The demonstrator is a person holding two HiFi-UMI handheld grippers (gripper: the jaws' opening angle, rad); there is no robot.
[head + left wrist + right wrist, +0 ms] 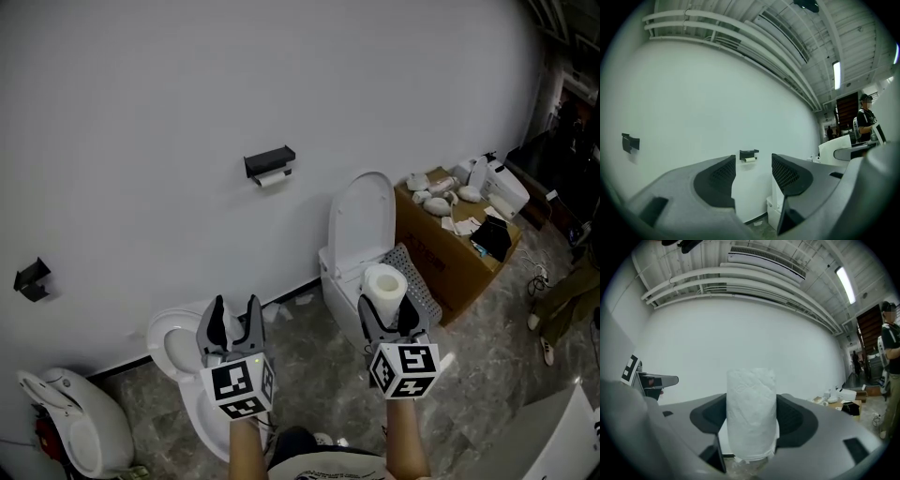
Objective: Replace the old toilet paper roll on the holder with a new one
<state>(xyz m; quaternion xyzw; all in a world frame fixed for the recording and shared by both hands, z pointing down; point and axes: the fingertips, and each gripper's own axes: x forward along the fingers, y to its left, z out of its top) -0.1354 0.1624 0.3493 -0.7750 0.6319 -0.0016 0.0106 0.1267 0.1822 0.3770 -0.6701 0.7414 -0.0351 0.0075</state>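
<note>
Up close, the right gripper [387, 314] clamps a fresh toilet paper roll [384, 284] upright between its jaws, the left gripper [235, 311] alongside holds its jaws apart and empty, and both face the white wall [281, 75] where the black holder [270, 161] carries the thin old roll [273, 179].

Open air in front of holder [270, 161], bare wall [169, 84] around it. Toilet with raised lid [362, 216] stands just right below, second toilet [173, 342] lower left; floor [305, 342] gap between them free. Cardboard box [448, 262] blocks far right.
</note>
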